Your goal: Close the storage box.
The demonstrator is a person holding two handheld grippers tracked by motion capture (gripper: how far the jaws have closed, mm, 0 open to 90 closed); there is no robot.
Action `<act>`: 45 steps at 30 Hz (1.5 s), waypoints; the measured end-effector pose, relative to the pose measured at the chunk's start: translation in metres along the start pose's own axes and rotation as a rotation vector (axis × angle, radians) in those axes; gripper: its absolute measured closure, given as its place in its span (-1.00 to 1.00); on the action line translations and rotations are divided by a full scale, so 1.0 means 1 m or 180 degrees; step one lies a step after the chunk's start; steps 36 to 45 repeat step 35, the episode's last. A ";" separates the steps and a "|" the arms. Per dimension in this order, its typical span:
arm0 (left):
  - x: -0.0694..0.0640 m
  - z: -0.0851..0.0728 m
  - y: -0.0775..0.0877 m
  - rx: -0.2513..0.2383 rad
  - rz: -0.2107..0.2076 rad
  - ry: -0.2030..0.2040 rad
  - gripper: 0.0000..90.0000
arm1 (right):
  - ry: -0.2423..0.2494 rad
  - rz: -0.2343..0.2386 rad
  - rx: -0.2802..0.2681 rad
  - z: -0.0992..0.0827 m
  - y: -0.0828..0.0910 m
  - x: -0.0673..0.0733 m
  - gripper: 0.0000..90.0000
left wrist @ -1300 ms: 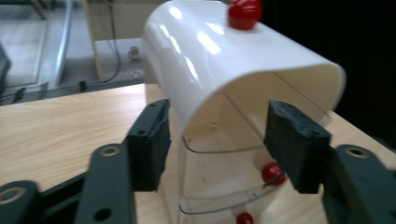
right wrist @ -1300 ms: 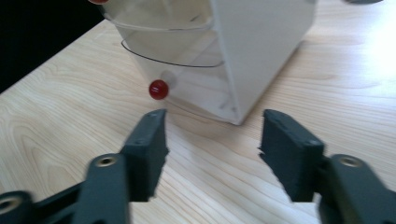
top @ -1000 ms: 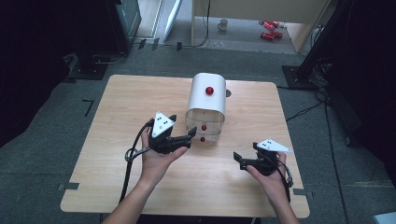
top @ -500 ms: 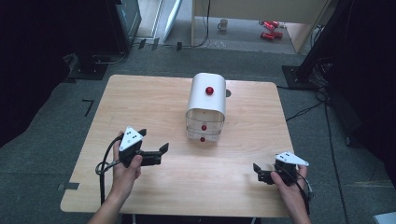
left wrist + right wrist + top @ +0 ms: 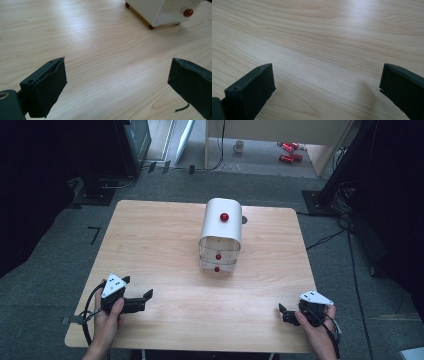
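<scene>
White cabinet (image 5: 220, 234) mid-table (image 5: 150, 235), well apart from both grippers; long axis runs near-far, drawer front with red knobs facing person. Left gripper (image 5: 145, 299) near-left edge, jaws just opened wide, nothing between. Right gripper (image 5: 283, 312) near-right edge, jaws wide, nothing held.

Black grippers (image 5: 131, 301) — grey three-cornered plates, black cables, perhaps padded jaws.

A white cabinet (image 5: 220, 235) with red knobs stood centre-table (image 5: 160, 245). The left gripper (image 5: 137, 301) lay at seven o'clock, the right gripper (image 5: 285, 314) at five, both well apart from it.
</scene>
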State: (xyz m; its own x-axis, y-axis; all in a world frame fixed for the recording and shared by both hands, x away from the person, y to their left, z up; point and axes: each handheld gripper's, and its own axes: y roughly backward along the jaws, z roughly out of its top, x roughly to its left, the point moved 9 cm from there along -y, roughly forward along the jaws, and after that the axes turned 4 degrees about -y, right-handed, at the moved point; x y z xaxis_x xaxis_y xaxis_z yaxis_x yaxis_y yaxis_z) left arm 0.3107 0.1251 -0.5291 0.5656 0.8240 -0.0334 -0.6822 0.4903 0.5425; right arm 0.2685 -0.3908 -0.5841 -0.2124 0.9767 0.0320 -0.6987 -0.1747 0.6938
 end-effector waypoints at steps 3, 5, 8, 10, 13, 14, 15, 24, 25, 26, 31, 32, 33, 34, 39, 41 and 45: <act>0.006 -0.010 0.003 0.0071 0.0002 -0.0008 -0.96 | 0.0026 -0.0016 0.0016 -0.002 -0.002 0.001 -1.00; 0.018 -0.025 0.007 0.0182 0.0071 -0.0038 -0.96 | 0.0000 0.0015 -0.0001 -0.002 -0.003 0.002 -1.00; 0.029 -0.038 0.010 0.0331 0.0160 -0.0085 -0.96 | -0.0023 0.0040 0.0011 -0.003 -0.004 0.002 -1.00; 0.034 -0.043 0.012 0.0367 0.0214 -0.0152 -0.96 | -0.0070 0.0097 0.0044 -0.003 -0.005 0.002 -1.00; 0.036 -0.049 0.011 0.0442 0.0267 -0.0207 -0.96 | -0.0082 0.0123 0.0056 -0.003 -0.005 0.002 -1.00; 0.036 -0.052 0.009 0.0475 0.0276 -0.0250 -0.96 | -0.0082 0.0123 0.0056 -0.003 -0.005 0.002 -1.00; 0.034 -0.059 0.004 0.0578 0.0240 -0.0273 -0.96 | -0.0081 0.0122 0.0056 -0.003 -0.005 0.002 -1.00; 0.039 -0.064 0.000 0.0783 0.0321 -0.0130 -0.97 | -0.0081 0.0126 0.0055 -0.003 -0.005 0.002 -1.00; 0.039 -0.064 0.000 0.0783 0.0322 -0.0129 -0.97 | -0.0079 0.0126 0.0054 -0.003 -0.005 0.002 -1.00; 0.039 -0.064 0.000 0.0783 0.0322 -0.0128 -0.97 | -0.0077 0.0127 0.0055 -0.003 -0.005 0.002 -1.00; 0.039 -0.064 0.000 0.0783 0.0323 -0.0129 -0.97 | -0.0078 0.0126 0.0055 -0.003 -0.005 0.002 -1.00; 0.039 -0.064 0.000 0.0783 0.0329 -0.0121 -0.97 | -0.0077 0.0126 0.0052 -0.003 -0.005 0.002 -1.00; 0.039 -0.064 0.000 0.0783 0.0329 -0.0121 -0.97 | -0.0076 0.0127 0.0055 -0.003 -0.005 0.002 -1.00; 0.039 -0.064 -0.001 0.0781 0.0350 -0.0103 -0.97 | -0.0076 0.0127 0.0055 -0.003 -0.005 0.002 -1.00; 0.039 -0.063 -0.001 0.0783 0.0381 -0.0079 -0.97 | -0.0071 0.0134 0.0055 -0.004 -0.005 0.003 -1.00; 0.039 -0.063 -0.001 0.0783 0.0381 -0.0079 -0.97 | -0.0071 0.0134 0.0055 -0.004 -0.005 0.003 -1.00; 0.039 -0.063 -0.001 0.0783 0.0381 -0.0079 -0.97 | -0.0071 0.0134 0.0055 -0.004 -0.005 0.003 -1.00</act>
